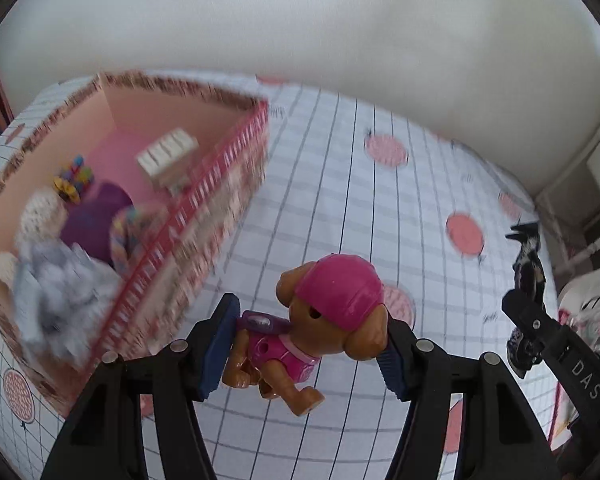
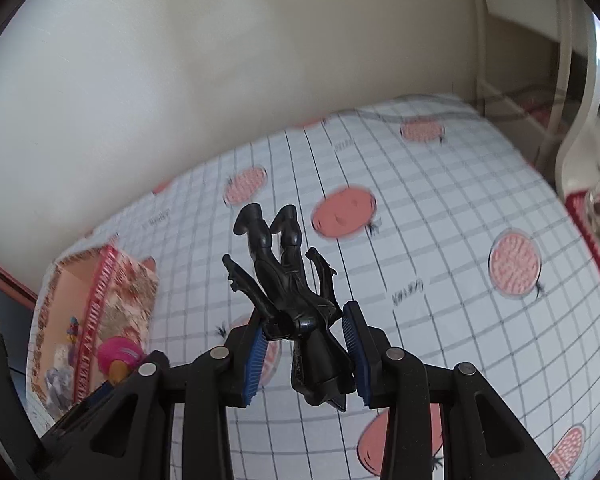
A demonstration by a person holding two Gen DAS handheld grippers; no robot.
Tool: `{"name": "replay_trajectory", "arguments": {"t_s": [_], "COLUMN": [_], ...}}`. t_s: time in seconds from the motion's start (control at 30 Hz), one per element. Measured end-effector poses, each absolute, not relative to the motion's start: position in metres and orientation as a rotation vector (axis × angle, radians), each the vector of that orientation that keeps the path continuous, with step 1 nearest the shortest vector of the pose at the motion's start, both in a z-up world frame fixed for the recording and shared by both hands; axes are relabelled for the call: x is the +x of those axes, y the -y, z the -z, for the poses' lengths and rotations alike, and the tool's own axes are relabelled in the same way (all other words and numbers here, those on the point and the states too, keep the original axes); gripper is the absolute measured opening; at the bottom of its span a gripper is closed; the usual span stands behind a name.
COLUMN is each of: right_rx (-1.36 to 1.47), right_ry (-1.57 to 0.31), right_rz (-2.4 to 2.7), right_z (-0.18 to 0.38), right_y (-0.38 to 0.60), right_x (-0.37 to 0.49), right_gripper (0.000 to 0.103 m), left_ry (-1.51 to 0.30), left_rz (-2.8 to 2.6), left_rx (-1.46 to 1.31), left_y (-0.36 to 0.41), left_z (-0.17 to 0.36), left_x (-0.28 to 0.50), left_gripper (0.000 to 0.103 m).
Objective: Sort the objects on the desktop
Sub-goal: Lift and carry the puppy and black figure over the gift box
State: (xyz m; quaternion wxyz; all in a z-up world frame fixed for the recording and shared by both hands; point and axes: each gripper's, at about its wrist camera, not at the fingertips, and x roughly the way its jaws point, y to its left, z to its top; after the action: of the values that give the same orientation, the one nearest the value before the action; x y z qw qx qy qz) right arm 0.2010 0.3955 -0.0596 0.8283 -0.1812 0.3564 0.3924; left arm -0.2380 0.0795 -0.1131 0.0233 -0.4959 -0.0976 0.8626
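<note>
both grippers: black plastic frames, triangular cut-outs, round silver rivets. left gripper (image 1: 304, 354) and right gripper (image 2: 306, 354) carry ribbed blue pads (image 2: 254, 368). white "das" lettering on one arm.

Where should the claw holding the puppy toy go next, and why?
Probably sideways until it is above the pink box, then let go. The left claw grips the puppy toy above the checked tablecloth, beside the box, not over it yet. Other toys already lie inside, so the puppy likely belongs there.
</note>
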Motion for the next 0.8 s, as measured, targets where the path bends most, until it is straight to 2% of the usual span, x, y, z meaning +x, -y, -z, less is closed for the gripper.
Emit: {"name": "replay_trajectory", "arguments": {"t_s": [0.27,0.57,0.8], "right_rx": [-0.356,-0.396,-0.449], "right_ry": [-0.646,-0.625,-0.624], "right_rz": [-0.89,-0.937,-1.044], "right_z": [0.029,0.036,0.048], "right_y": [-0.401,-0.419,-0.446], "right_x": [0.181,0.159,0.12], "right_gripper": [0.039,0.039,0.039], "left_ry": [0.364,0.426,0.536], "left_rz": [-2.783,-2.853,-2.948], "left_rx": [-1.304,-1.16,-1.143], "left_y": [-0.058,-0.031,0.024], "left_z": [0.071,0.045,0.038], "left_x": [-0.236,-0.227,-0.218], "left_gripper": [0.065,0.065,0.065]}}
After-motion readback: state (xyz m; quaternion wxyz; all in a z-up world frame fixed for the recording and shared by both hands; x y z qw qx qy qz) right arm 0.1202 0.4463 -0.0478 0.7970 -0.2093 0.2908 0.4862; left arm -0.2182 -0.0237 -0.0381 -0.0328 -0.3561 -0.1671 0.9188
